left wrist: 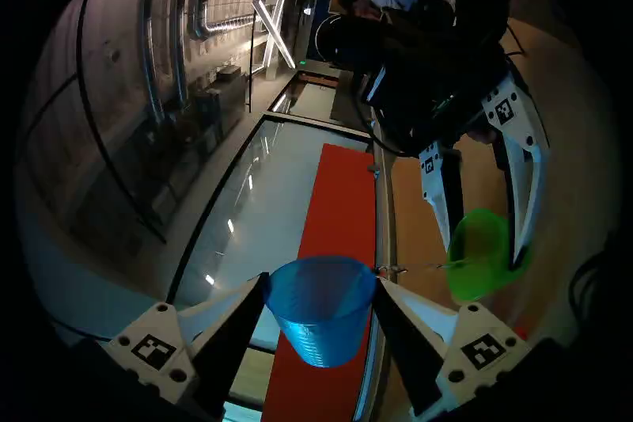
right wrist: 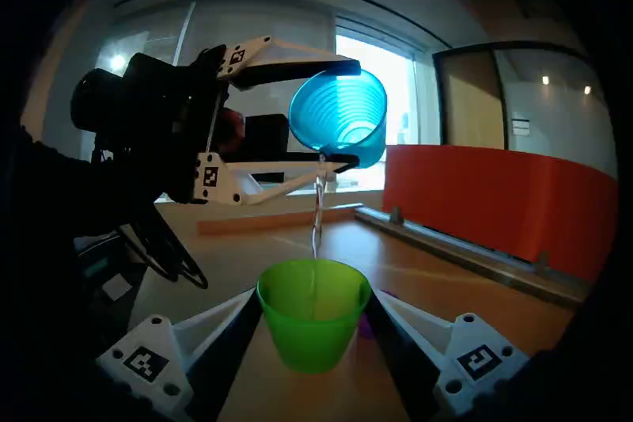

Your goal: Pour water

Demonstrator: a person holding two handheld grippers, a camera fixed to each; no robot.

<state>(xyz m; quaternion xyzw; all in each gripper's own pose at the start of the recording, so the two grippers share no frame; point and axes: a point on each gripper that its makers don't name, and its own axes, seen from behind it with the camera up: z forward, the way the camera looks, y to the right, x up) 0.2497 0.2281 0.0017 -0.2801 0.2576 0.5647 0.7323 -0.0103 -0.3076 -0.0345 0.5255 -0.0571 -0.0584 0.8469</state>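
left gripper (right wrist: 346,115): clamping blue cup (right wrist: 339,129), tipping it at 12 o'clock
right gripper (right wrist: 312,303): clamping green cup (right wrist: 314,331), upright at 6 o'clock
water (right wrist: 317,208): running thin into green cup
tip: likely needing slow tilt, lip centred over rim

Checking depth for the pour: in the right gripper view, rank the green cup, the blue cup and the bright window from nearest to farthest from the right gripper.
1. The green cup, low centre, clamped in the right gripper.
2. The blue cup, tipped just above it, held by the left gripper.
3. The window, far behind, upper centre.
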